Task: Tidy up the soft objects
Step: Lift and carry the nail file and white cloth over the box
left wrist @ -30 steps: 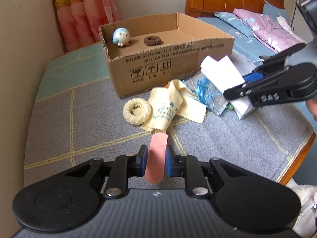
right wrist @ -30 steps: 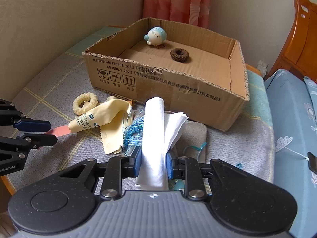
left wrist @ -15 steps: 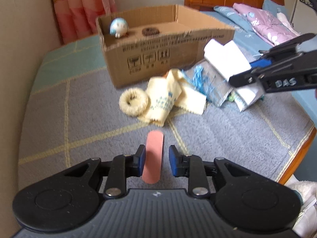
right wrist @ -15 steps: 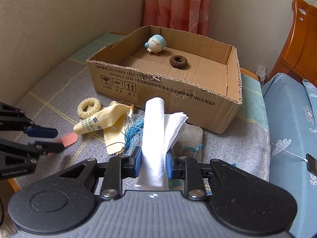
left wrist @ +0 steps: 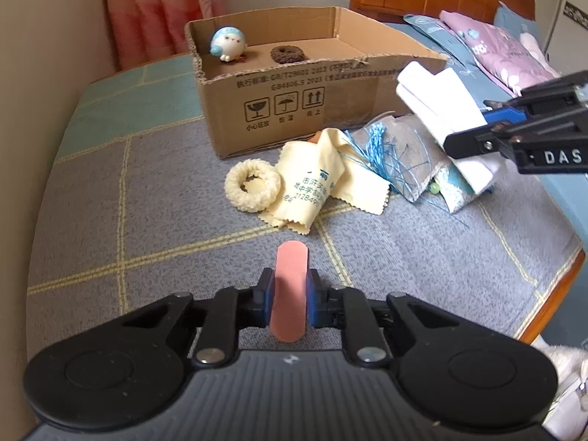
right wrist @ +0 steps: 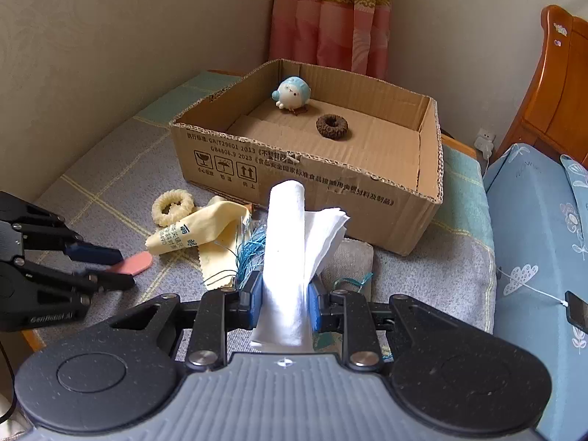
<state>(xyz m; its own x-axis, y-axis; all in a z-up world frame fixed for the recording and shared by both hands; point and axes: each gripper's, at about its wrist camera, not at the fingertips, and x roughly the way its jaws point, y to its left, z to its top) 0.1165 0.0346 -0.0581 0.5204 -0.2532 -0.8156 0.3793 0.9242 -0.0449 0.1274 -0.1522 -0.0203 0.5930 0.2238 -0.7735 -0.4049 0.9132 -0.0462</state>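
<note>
Ahead of us the cardboard box (right wrist: 428, 169) holds a toy bird (right wrist: 292, 92) and brown ring (right wrist: 332, 125); a cream ring (left wrist: 253, 184), yellow cloth (left wrist: 312, 183) and blue threads (left wrist: 382, 147) lie before it. Our left hand-held gripper (left wrist: 289, 296) clamps a pink strip (left wrist: 290, 290) above the blanket (left wrist: 147, 220); our right hand-held gripper (right wrist: 284, 303) grips folded white cloth (right wrist: 290, 242).

Both grippers, left (left wrist: 289, 296) and right (right wrist: 284, 303), are matte black with blue finger pads, silver screws and ribbed grey housing.

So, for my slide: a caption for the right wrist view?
Right gripper holds white cloth before the box; left gripper holds a pink strip.
</note>
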